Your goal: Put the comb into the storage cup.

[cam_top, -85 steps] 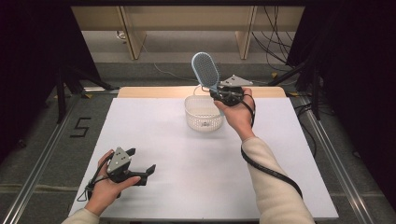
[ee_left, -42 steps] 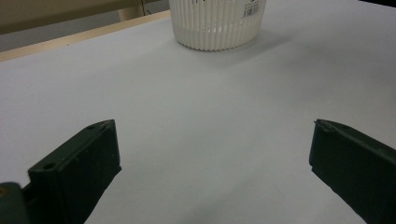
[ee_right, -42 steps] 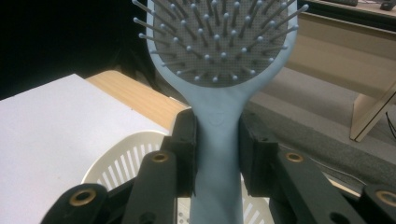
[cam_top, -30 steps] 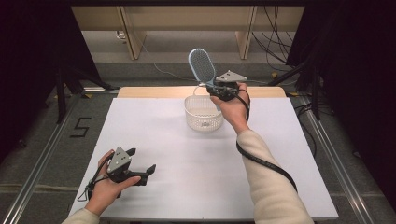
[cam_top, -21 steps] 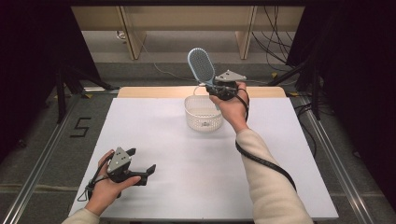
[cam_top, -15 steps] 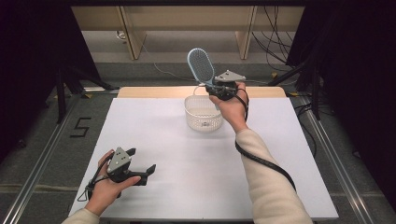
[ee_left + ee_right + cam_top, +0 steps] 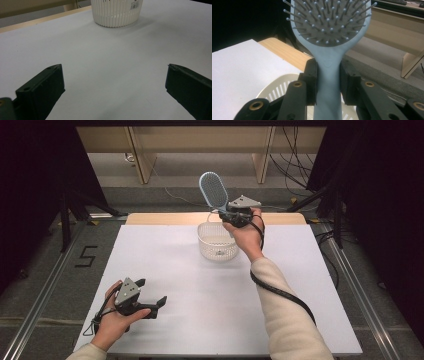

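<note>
A pale blue hairbrush is held up above the white slotted basket at the far middle of the table. My right gripper is shut on its handle, brush head tilted up and to the left. In the right gripper view both jaws press the handle and the bristled head rises above them, with the basket's rim below. My left gripper rests near the table's front left, jaws wide apart with nothing between them. In the left gripper view the basket stands ahead.
The white table top is edged at the back by a wooden strip. Beyond it lie a floor with cables and wooden frame legs. Dark curtains flank both sides.
The right gripper has carried the hairbrush slightly left and up over the basket since the earliest frame. Within the last second nothing visibly moves. The left hand stays still.
</note>
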`<state>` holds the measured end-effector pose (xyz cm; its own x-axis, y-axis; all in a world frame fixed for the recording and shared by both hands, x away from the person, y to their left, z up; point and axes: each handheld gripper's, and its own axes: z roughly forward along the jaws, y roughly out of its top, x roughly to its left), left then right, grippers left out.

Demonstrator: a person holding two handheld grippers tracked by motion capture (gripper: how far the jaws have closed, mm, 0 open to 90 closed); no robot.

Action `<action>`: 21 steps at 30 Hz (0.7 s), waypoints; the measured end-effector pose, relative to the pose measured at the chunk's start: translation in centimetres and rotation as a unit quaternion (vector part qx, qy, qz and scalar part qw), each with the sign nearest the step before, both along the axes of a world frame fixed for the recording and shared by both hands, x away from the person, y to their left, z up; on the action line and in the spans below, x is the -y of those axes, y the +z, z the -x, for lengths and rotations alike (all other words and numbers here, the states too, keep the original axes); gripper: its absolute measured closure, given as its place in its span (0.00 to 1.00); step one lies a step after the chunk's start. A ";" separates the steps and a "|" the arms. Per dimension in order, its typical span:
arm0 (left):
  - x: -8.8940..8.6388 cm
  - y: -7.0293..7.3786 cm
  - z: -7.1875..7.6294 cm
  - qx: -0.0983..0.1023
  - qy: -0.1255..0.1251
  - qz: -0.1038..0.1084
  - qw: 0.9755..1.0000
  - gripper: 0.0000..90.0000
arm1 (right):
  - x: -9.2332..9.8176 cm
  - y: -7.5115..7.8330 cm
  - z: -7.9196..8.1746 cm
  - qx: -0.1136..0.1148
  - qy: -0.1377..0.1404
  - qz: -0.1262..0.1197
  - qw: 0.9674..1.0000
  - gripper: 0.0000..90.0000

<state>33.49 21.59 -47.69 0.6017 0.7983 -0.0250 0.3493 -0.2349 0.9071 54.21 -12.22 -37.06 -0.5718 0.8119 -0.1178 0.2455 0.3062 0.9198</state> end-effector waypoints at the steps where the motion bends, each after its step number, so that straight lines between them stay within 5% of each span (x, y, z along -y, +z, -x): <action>1: 0.0 0.0 0.0 0.000 0.000 0.000 1.000 0.02 | 0.0 0.0 0.0 0.001 0.000 -0.001 1.000 0.78; 21: 0.0 0.0 0.0 0.000 0.000 0.000 1.000 0.02 | -0.7 -0.4 -0.4 0.002 0.002 0.003 1.000 0.78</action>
